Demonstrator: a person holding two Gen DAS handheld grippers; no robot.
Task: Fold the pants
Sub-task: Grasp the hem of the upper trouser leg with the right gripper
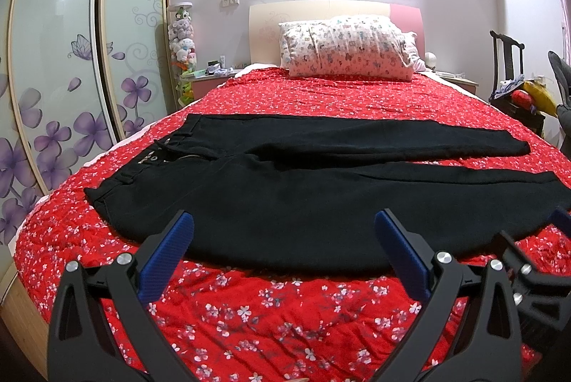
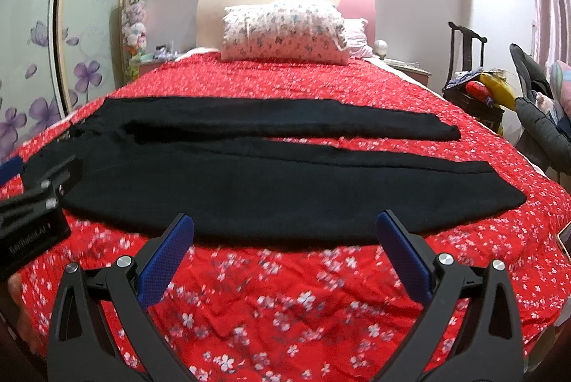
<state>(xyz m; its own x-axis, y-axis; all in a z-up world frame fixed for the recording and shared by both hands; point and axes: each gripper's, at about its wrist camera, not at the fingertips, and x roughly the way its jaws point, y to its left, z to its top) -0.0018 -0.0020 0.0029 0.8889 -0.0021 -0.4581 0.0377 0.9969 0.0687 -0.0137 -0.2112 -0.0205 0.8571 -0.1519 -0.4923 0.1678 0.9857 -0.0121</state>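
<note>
Two grippers, both with fingers spread wide, hang over black pants on a bed.

The black pants point(image 1: 303, 189) lie flat across the red flowered bedspread point(image 1: 271, 317), with the waistband to the left and the two legs running to the right, a thin strip of red showing between the legs. The left gripper point(image 1: 283, 221) and the right gripper point(image 2: 285, 221) hold nothing; their blue pads point(image 2: 167, 260) are over the near edge of the pants. A patterned pillow point(image 1: 348, 44) leans on the headboard point(image 1: 264, 25) behind.
</note>
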